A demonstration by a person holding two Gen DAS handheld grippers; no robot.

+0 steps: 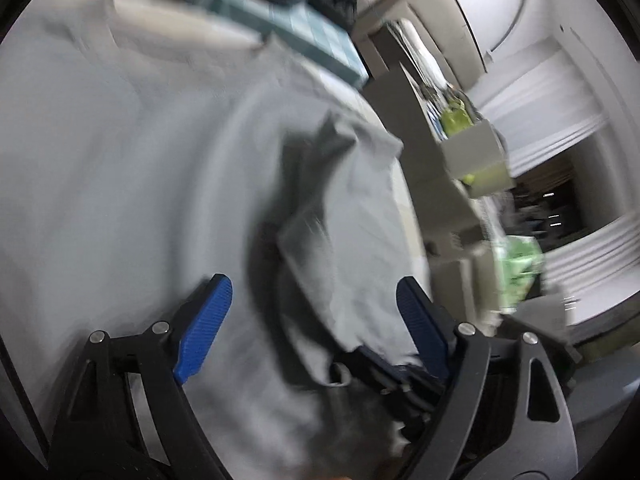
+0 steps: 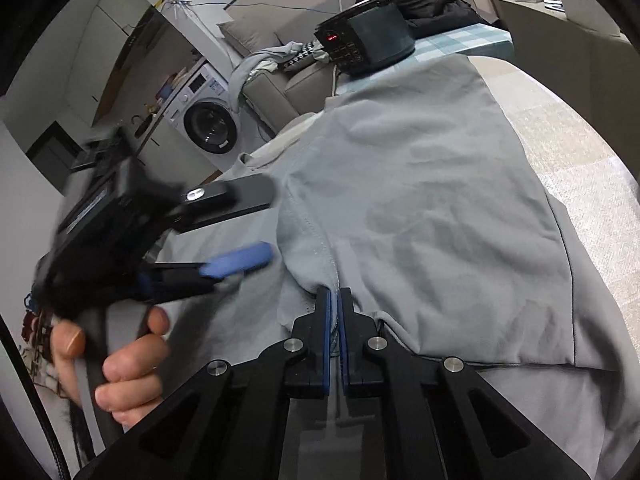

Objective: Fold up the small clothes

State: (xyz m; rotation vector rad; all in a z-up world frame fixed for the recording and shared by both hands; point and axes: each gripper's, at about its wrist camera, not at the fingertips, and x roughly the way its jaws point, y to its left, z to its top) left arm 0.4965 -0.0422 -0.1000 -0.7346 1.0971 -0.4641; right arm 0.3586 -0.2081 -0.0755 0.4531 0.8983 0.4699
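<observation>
Two grippers work one grey garment point(image 2: 420, 200) spread across the table. Your right gripper point(image 2: 335, 296) pinches its near seam with fingers pressed together; keep that firm. Left gripper point(image 1: 316, 300), fingers spread, needs a fold edge squarely between them.

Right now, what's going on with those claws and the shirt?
Right gripper shut on shirt edge. Left gripper open over shirt, nothing pinched. Cooker on table's far end, off the shirt.
</observation>
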